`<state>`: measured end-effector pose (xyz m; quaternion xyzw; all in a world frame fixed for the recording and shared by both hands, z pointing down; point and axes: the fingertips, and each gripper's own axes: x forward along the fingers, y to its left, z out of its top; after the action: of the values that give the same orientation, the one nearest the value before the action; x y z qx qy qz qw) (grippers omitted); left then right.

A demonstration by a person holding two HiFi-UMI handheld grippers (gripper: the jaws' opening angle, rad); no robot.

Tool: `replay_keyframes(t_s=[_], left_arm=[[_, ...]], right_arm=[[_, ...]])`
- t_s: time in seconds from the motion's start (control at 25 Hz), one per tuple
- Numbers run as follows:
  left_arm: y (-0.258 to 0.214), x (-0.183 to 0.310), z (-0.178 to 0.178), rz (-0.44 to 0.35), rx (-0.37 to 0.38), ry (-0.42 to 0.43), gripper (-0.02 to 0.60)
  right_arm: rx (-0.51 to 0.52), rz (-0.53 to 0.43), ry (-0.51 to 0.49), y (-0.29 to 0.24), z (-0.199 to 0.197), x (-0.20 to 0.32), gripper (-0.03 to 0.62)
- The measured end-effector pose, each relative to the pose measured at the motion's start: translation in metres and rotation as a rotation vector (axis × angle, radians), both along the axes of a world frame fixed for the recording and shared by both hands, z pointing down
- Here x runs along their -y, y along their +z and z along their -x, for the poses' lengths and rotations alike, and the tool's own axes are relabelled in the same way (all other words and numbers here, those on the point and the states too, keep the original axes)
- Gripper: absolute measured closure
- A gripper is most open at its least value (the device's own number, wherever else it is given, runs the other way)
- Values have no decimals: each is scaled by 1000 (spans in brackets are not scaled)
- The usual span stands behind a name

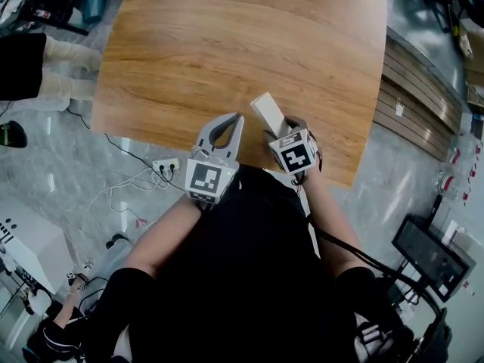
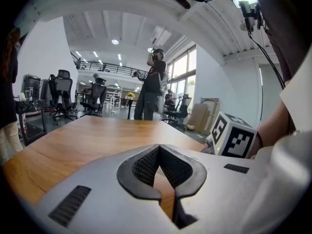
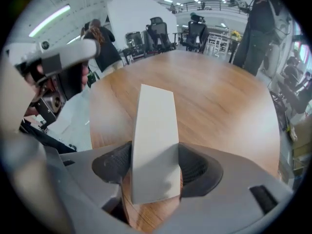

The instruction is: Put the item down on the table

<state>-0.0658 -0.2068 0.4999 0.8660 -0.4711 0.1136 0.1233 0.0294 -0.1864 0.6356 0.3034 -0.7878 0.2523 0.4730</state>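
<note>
A slim white box (image 1: pixel 266 112) sticks up and forward from my right gripper (image 1: pixel 277 131), which is shut on its lower end, just over the near edge of the wooden table (image 1: pixel 227 36). In the right gripper view the box (image 3: pixel 155 130) stands between the dark pads (image 3: pixel 195 165) of the right gripper (image 3: pixel 155 154), above the tabletop (image 3: pixel 219 101). My left gripper (image 1: pixel 237 118) hovers beside it on the left, also at the near edge. Its tips meet and hold nothing in the left gripper view (image 2: pixel 159 146).
A person (image 2: pixel 152 84) stands beyond the table's far side, with office chairs (image 2: pixel 61 94) nearby. Someone's legs (image 1: pixel 64 66) are at the table's left corner. A power strip (image 1: pixel 166 165) and cables lie on the floor. A black screen (image 1: pixel 431 255) sits at the right.
</note>
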Motion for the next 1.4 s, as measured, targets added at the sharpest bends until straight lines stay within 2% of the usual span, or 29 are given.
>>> replay_keyframes(t_s=[0.24,0.48,0.72,1.12,1.24,1.4], left_arm=[[-15,3,-8,-34,3,27,577],[-53,6,-21,-122,-20,68,577],[-76,13,-28,-177,-25,97,577],[-85,23,-29,-194,-21,109,577],[-84,24,-25,-176,-34,92,577],[-85,23,-19,-193,-21,91,577]], right_arm=[[160,-195,63,-75,-3,6,307],[338,-439,108,-163,-4,8,307],[414,-668,94,-229,1,2,307],[428,-714,108,-243,0,9,307],[407,-691,110,-235,1,13,307],[373,-635,115,-208,1,21,307]])
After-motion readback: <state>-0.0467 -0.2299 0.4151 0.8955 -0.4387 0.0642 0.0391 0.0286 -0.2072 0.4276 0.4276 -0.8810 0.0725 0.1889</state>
